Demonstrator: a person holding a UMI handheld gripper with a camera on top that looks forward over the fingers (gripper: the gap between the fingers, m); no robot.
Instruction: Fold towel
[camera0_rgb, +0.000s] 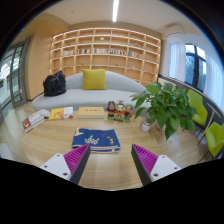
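A dark blue towel (96, 139) with white and yellow patterns lies folded flat on the wooden table (40, 140), just ahead of my left finger. My gripper (112, 160) hovers over the table's near part with its two fingers wide apart. The magenta pads (76, 157) face each other and only bare wood shows between them. The towel's near edge reaches the tip of the left finger; whether they touch I cannot tell.
Books (60, 114) and small toys (118, 111) line the table's far edge. A potted green plant (170, 105) stands to the right. Beyond are a grey sofa (85, 96) with a yellow cushion (94, 79), a black bag (54, 84) and wooden shelves (105, 48).
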